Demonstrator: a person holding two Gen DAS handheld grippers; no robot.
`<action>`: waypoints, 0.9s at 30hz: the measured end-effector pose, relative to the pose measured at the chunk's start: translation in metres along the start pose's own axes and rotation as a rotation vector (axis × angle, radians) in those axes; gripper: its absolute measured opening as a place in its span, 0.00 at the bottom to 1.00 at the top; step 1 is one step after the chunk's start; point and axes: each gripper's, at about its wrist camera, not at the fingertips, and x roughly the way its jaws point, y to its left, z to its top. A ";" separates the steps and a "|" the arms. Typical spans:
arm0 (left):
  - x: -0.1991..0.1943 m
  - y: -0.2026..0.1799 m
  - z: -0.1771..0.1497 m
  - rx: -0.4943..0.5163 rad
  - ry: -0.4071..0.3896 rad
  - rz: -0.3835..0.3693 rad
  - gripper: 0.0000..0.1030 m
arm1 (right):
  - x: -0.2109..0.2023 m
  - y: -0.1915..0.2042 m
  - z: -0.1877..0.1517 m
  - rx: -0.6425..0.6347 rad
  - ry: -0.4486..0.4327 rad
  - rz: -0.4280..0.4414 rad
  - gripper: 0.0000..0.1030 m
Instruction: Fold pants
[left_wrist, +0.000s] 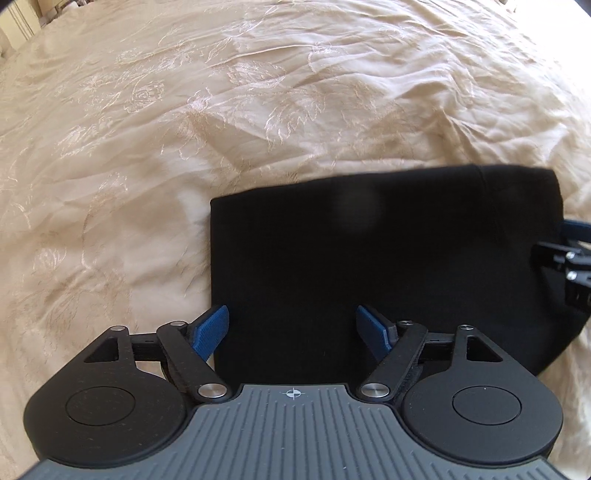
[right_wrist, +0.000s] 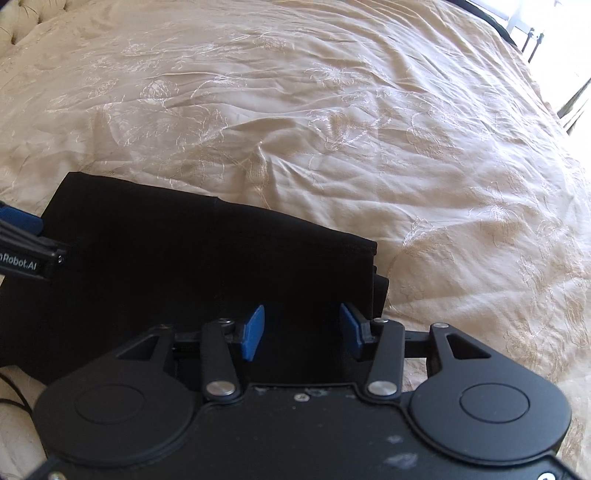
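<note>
Hovering over what looks like a pretty much folded pair of pants (left_wrist: 369, 266) on the bed (left_wrist: 147, 147).

Left wrist view: the left tongs (left_wrist: 293, 330) are spread apart with nothing between them, sitting over the near left corner of the black bundle, which stretches off to the right, long axis running side to side. The right tongs (left_wrist: 565, 258) poke in at the far right edge. Right wrist view: the right tongs (right_wrist: 301, 332) are also apart and empty, above the near right end of the pants (right_wrist: 184, 266), where stacked layers show. I'd guess both ends are equally reachable, one per hand.
</note>
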 end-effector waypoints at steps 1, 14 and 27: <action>-0.003 0.003 -0.010 -0.006 -0.010 0.003 0.77 | -0.003 -0.004 -0.004 0.013 0.000 0.002 0.50; 0.013 0.041 -0.028 -0.216 0.020 -0.148 1.00 | 0.006 -0.073 -0.035 0.388 0.092 0.219 0.63; 0.026 0.023 0.007 -0.220 -0.015 -0.153 1.00 | 0.043 -0.085 -0.007 0.503 0.216 0.363 0.77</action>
